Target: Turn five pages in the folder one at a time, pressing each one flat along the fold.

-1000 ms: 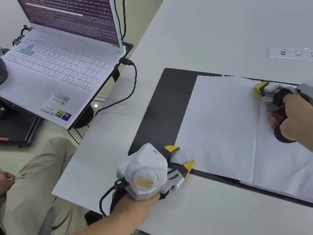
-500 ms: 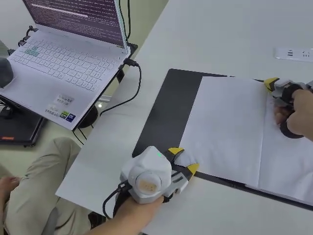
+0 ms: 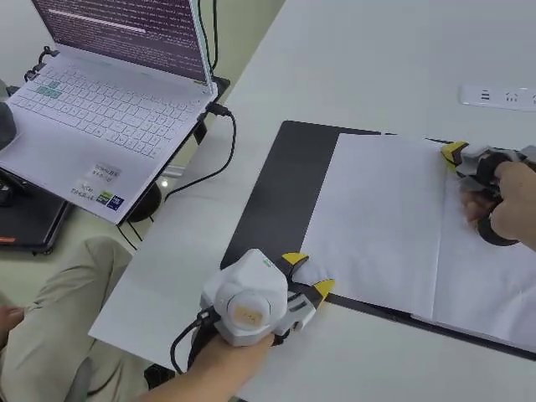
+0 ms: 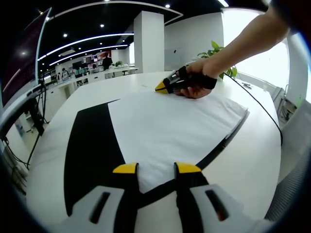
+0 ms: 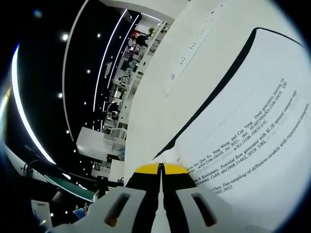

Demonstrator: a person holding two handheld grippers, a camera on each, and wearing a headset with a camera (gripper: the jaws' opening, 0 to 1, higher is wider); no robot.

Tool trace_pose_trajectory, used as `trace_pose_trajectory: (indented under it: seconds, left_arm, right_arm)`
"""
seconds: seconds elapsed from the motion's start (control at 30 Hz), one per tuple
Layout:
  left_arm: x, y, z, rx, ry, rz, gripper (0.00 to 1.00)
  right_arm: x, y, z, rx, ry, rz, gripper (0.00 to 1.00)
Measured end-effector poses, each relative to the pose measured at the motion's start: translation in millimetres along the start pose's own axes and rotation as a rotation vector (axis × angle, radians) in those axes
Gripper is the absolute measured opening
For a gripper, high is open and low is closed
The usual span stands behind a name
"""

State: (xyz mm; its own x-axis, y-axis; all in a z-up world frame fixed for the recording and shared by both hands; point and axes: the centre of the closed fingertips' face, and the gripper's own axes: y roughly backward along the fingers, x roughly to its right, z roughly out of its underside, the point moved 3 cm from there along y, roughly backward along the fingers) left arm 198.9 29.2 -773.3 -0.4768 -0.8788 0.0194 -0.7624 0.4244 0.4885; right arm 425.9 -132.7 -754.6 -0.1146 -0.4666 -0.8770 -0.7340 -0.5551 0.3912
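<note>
Folder [image 3: 285, 193] lies open, holding pages [image 3: 377, 218].

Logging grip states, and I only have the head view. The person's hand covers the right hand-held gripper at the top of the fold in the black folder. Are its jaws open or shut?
Observer: Shut. In the right gripper view, the two yellow-tipped jaws of the right hand-held gripper meet with no gap, at the top edge of the white paper page.
Operator: That page looks blank from here. Is it?
Observer: No. The right gripper view shows lines of small black print across it, with author names and years, like a reference list.
</note>
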Motion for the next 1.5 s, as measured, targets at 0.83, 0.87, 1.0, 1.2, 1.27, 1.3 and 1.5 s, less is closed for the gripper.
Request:
trace_pose_trajectory:
  seconds: [0.83, 0.87, 1.0, 1.2, 1.27, 1.3, 1.5]
  left_arm:
    - [-0.9, 0.5, -0.6, -0.02, -0.002, 0.005, 0.28]
    - [-1.0, 0.4, -0.7, -0.02, -0.003, 0.006, 0.28]
    - [-0.8, 0.5, -0.9, -0.024, -0.003, 0.006, 0.28]
    - [-0.4, 0.8, -1.1, -0.028, -0.003, 0.006, 0.28]
    - [-0.7, 0.7, -0.6, -0.029, -0.005, 0.008, 0.28]
    - [-0.7, 0.7, -0.6, -0.029, -0.005, 0.008, 0.28]
    - [-1.0, 0.5, -0.1, -0.039, -0.008, 0.01, 0.28]
  right_arm:
    - [3.3, 30.7, 34.4, -0.138, -0.002, -0.05, 0.0]
    - [3.4, 31.6, 35.1, -0.141, -0.003, -0.051, 0.0]
    - [4.3, 37.9, 40.6, -0.157, -0.014, -0.057, 0.0]
    - [5.8, 45.5, 49.0, -0.194, -0.014, -0.067, 0.0]
    - [5.6, 48.2, 53.0, -0.207, -0.013, -0.071, 0.0]
    - [5.7, 49.4, 54.7, -0.213, -0.014, -0.073, 0.0]
    - [7.3, 57.6, 61.5, -0.239, -0.02, -0.078, 0.0]
